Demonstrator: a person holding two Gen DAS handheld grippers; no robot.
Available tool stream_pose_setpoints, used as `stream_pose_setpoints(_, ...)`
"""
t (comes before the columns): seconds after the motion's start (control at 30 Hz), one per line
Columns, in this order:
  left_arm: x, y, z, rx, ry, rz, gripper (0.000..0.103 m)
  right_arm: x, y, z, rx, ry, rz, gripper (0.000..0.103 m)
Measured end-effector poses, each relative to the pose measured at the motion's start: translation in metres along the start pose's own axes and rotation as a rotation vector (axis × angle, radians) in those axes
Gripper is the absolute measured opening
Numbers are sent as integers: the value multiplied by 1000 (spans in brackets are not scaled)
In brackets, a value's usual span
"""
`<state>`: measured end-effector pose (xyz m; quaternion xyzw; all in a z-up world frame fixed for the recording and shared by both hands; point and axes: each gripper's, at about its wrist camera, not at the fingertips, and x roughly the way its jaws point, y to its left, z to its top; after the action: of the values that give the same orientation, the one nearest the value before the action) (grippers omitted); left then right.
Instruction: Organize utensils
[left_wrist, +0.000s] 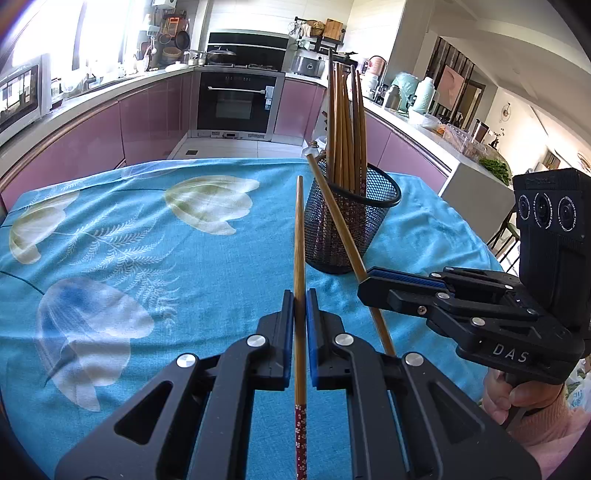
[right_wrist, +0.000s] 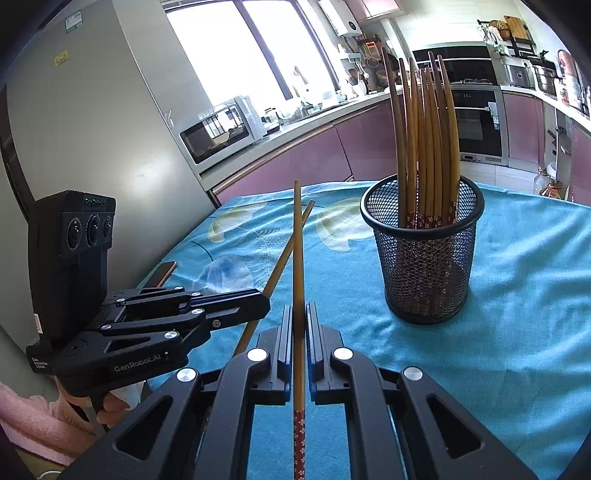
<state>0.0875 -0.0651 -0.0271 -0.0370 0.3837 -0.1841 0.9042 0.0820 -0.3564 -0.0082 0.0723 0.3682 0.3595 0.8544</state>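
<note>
Bamboo stock: two loose chopsticks remain outside the black wire-mesh cylindrical holder (right_wrist: 423, 251), one in each gripper.
Landmark: the holder stands upright on the blue floral tablecloth (left_wrist: 147, 229) and already carries a bundle of bamboo chopsticks with red patterned handles (right_wrist: 424, 147), handles down, tips up.
Left gripper (left_wrist: 300, 317): jaws closed on the tan bamboo chopstick with a red floral handle (left_wrist: 300, 258); the tip points forward, left of the holder, and the handle trails back toward the wrist.
Right gripper (right_wrist: 299, 325): jaws clamped on a second bamboo chopstick of the same pattern (right_wrist: 298, 258); the tip points forward, left of the holder. In the left wrist view this stick (left_wrist: 343, 229) crosses in front of the holder wall.
Clearance: both sticks are held above the cloth, near the holder but not yet over its rim.
Step in hand (judgement): loading the two held sticks into the holder.
Procedure: load one stick at a time. Turn the handle end downward to match the bundle. Centre it over the free part of the opening. Lower until the end is well inside the mesh, then release.
Caution: the bundle leans and fills much of the opening; a side knock could tip the light holder.
</note>
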Motion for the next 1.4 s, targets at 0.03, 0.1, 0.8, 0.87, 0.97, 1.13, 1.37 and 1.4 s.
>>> stream_pose_setpoints(0.03,0,0,0,0,0,0,7,-1,0,0,0,-1,0,6)
stream_pose_setpoints(0.1,0,0,0,0,0,-1,7,-1,-2,0,2,-2,1,6)
stream_pose_setpoints(0.8,-4,-3,1,8,-10,-2,7,-4,-5,1,9,-15,6,6)
stream_pose_setpoints(0.87,-4,-3,2,9,-11,-3,7,-4,-5,1,10,-16,7,6)
stream_pose_setpoints(0.97,-5,-4,3,11,-13,-2,7,-5,-6,1,11,-17,7,6)
stream_pose_setpoints(1.13,-7,-6,4,13,-16,-2,7,-6,-6,3,11,-25,7,6)
stream_pose_setpoints(1.37,-8,-9,6,19,-21,-1,7,-7,-7,3,12,-30,10,6)
stream_pose_setpoints(1.4,-9,-10,6,20,-23,-2,7,-8,-7,3,13,-31,11,6)
